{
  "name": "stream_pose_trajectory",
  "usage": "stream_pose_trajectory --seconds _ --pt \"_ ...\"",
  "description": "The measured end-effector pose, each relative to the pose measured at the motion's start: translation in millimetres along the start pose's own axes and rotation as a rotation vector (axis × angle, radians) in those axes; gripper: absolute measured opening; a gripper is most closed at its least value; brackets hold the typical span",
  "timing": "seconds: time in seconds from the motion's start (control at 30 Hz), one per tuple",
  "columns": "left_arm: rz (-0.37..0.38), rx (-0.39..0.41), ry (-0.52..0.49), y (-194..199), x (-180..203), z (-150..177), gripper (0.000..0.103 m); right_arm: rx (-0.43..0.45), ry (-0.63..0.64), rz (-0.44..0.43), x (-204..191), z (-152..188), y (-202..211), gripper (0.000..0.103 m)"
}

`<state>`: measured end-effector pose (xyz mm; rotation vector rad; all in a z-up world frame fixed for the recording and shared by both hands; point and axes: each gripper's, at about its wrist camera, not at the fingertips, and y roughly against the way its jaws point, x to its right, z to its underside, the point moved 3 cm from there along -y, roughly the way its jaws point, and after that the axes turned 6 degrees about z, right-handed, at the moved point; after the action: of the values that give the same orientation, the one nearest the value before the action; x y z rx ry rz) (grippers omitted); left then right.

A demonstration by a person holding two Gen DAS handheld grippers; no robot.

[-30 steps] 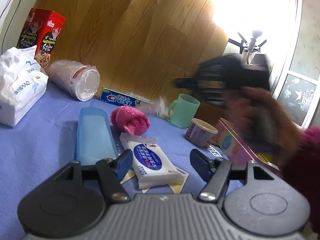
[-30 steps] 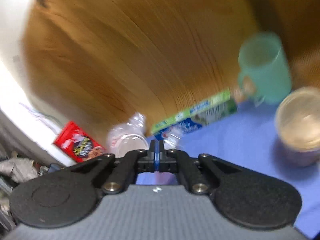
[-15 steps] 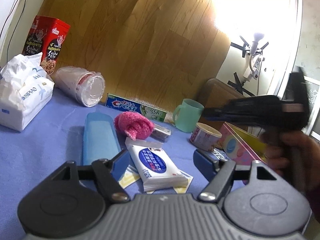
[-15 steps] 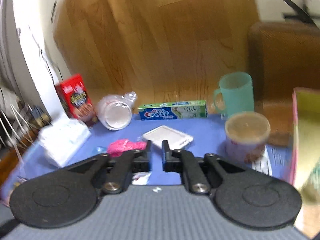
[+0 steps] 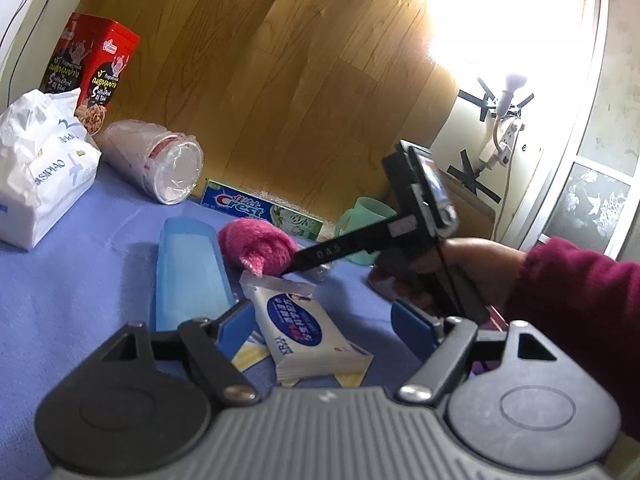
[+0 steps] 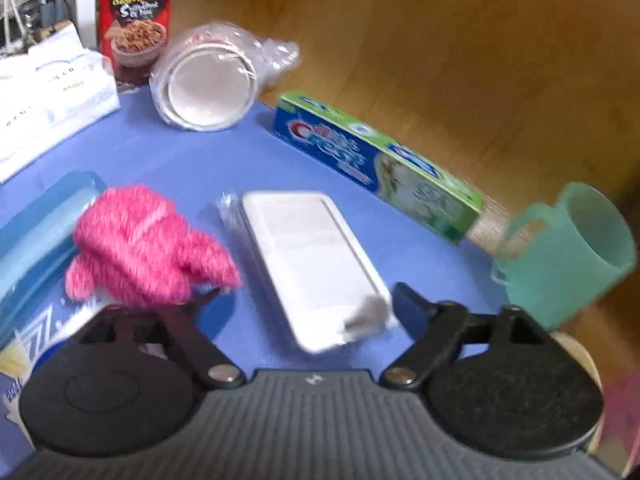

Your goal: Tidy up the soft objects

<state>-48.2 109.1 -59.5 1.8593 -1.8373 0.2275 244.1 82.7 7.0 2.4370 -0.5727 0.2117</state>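
Note:
A pink rolled towel [image 5: 260, 250] lies on the blue cloth beside a pale blue case [image 5: 188, 276]. Just in front of it lies a white and blue wet-wipes pack [image 5: 308, 332], between the fingers of my left gripper [image 5: 326, 326]. Those jaws are opening and the pads do not touch the pack. My right gripper [image 6: 306, 296] has its jaws opening wide, low over a white flat packet in clear wrap [image 6: 304, 256]. Its left finger is at the edge of the pink towel [image 6: 140, 244]. In the left wrist view a hand in a dark red sleeve [image 5: 580, 292] holds it.
At the back stand a white tissue pack [image 5: 44, 176], a red snack box [image 5: 92, 72], a wrapped stack of plastic cups [image 5: 160, 164] on its side and a Crest toothpaste box [image 6: 376, 164]. A green mug [image 6: 572, 256] sits at the right.
The right gripper came down from the right to the pink towel, rolled level and went from shut to wide open. The left jaws widened a little around the wipes pack.

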Motion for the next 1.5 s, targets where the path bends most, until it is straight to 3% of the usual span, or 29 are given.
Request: stream_pose_trajectory --seconds 0.17,0.2,0.27,0.37,0.4,0.47,0.53,0.63,0.73,0.87,0.93,0.97,1.03,1.1,1.3,1.4,1.43,1.47,1.5 --pt "0.003 0.005 0.012 2 2 2 0.078 -0.052 -0.054 -0.083 17 -8 -18 0.103" --pt "0.004 0.006 0.011 2 2 2 0.078 -0.082 -0.122 -0.105 23 -7 -21 0.099" --pt "0.006 0.006 0.008 2 3 2 0.078 -0.068 -0.209 -0.080 29 -4 -15 0.072" --pt "0.004 0.006 0.003 2 4 3 0.078 -0.071 -0.313 -0.037 30 3 4 0.066" --pt "0.002 0.008 0.002 2 4 3 0.078 -0.060 -0.313 -0.001 27 7 13 0.047" --pt "-0.003 0.010 0.001 2 4 3 0.079 0.000 -0.316 0.060 18 13 41 0.032" --pt "-0.013 0.005 -0.001 1 4 4 0.080 0.048 -0.355 0.076 10 25 72 0.027" --pt "-0.026 -0.010 0.000 -1 3 4 0.080 0.074 -0.354 0.045 -12 57 108 0.027" --pt "-0.029 -0.015 0.000 -2 2 3 0.080 0.090 -0.275 0.075 -40 87 134 0.028" --pt "-0.034 -0.014 -0.002 -2 1 3 0.080 0.095 -0.256 0.055 -45 94 145 0.029" --pt "-0.035 -0.015 0.001 -2 0 3 0.081 0.091 -0.264 0.050 -44 89 142 0.040" --pt "-0.035 -0.015 0.002 -2 -1 2 0.082 0.074 -0.276 0.026 -43 89 140 0.053" --pt "-0.030 -0.016 0.008 -2 -1 2 0.082 0.071 -0.302 -0.007 -42 94 142 0.061" --pt "-0.021 -0.022 0.017 -3 -2 2 0.082 0.080 -0.284 -0.003 -48 99 144 0.078" --pt "0.005 -0.025 0.054 -2 -7 0 0.082 0.092 -0.173 0.031 -61 110 136 0.089" --pt "0.001 -0.036 0.050 -3 -5 1 0.082 0.067 -0.170 0.052 -56 118 119 0.087" --pt "-0.003 -0.041 0.045 -4 -4 2 0.082 0.087 -0.233 0.025 -50 123 118 0.083" --pt "-0.003 -0.045 0.043 -4 -2 3 0.082 0.091 -0.277 0.007 -47 127 120 0.064" --pt "0.006 -0.056 0.040 -5 -2 3 0.082 0.106 -0.287 0.017 -45 130 126 0.063"
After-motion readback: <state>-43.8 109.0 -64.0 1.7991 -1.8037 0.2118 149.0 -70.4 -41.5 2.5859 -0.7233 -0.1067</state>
